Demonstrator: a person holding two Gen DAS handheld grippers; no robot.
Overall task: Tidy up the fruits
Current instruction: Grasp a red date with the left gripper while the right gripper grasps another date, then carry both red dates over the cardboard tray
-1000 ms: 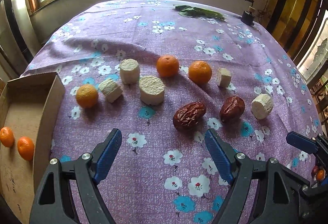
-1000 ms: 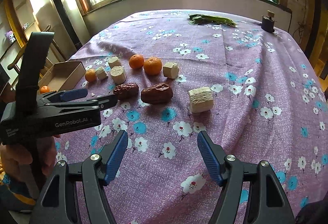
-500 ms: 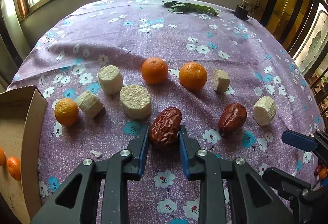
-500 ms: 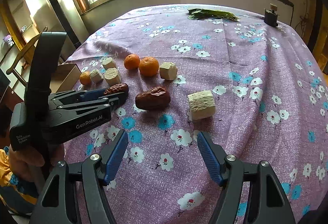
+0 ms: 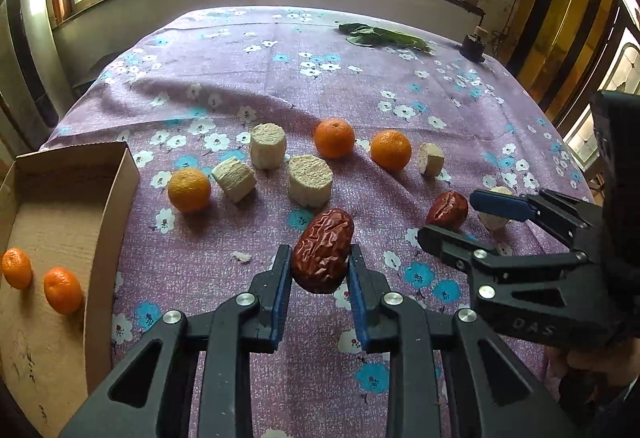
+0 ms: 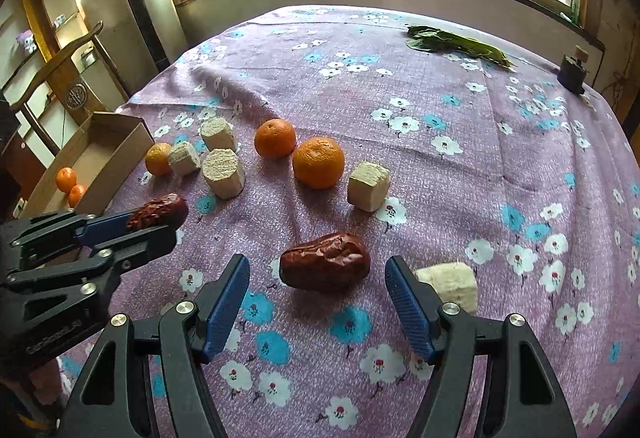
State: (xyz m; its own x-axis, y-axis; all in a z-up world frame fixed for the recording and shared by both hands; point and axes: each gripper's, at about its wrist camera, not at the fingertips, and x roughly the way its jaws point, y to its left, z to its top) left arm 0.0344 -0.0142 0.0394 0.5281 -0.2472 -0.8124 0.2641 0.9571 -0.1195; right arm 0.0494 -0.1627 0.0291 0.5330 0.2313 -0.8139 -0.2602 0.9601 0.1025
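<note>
the left gripper (image 5: pixel 318 272) has its jaws clenched on one wrinkled red date (image 5: pixel 323 251), near the middle of the desk (image 5: pixel 280 85) at its near side; whether the date is clear of the cloth cannot be told. the right gripper (image 6: pixel 318 304) has its jaws released and wide, with a second date (image 6: pixel 325 266) lying on the cloth between them, touched by neither pad.

count of items: dates, two. oranges on the cloth, three: one at the left (image 5: pixel 189 189), two side by side further back (image 5: pixel 334 138) (image 5: pixel 390 150). oranges in the cardboard box (image 5: pixel 116 189), two (image 5: pixel 17 268) (image 5: pixel 62 290). pale cut chunks, five: three clustered left of centre (image 5: pixel 310 180), one right of the oranges (image 5: pixel 431 159), one just beside the right gripper's right jaw (image 6: pixel 452 286).

the box sits at the left edge of the desk, its open top facing up, its near wall well apart from the held date. bare cloth lies between that date and the box. the far half of the desk is open, apart from green leaves (image 5: pixel 384 37) and a small dark object (image 5: pixel 473 47) by the far right edge.
</note>
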